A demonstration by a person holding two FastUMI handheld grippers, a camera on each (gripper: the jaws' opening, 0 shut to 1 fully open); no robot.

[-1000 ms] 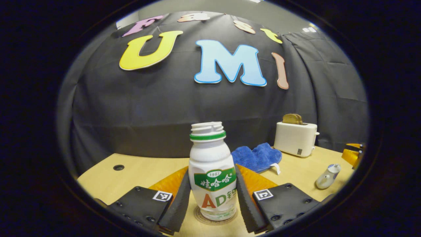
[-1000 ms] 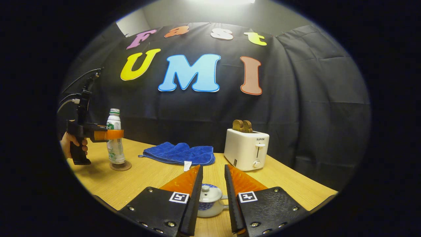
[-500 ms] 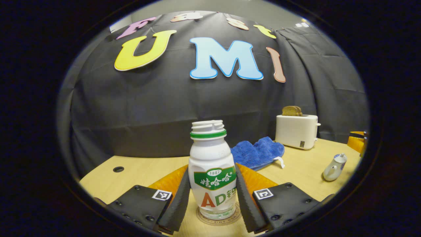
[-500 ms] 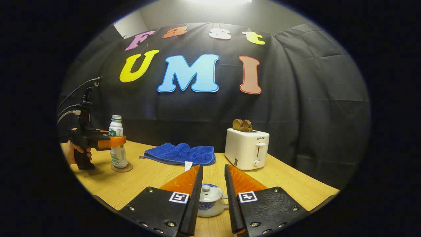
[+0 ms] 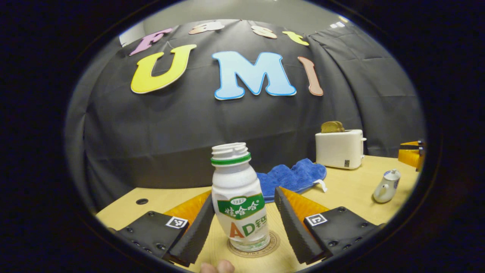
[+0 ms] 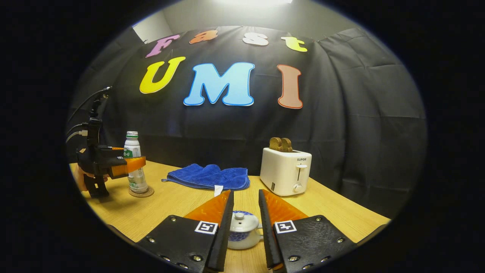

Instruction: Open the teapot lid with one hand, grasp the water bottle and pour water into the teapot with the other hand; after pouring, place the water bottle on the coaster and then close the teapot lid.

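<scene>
While the water bottle (image 5: 239, 206) stands on the coaster (image 5: 254, 248), the left gripper (image 5: 242, 223) straddles it spread, not touching; thin plastic, light, likely dents, so grip mid-body; the teapot (image 6: 242, 235), lid on, looks fragile, between the right gripper (image 6: 244, 227)'s parted fingers.
</scene>
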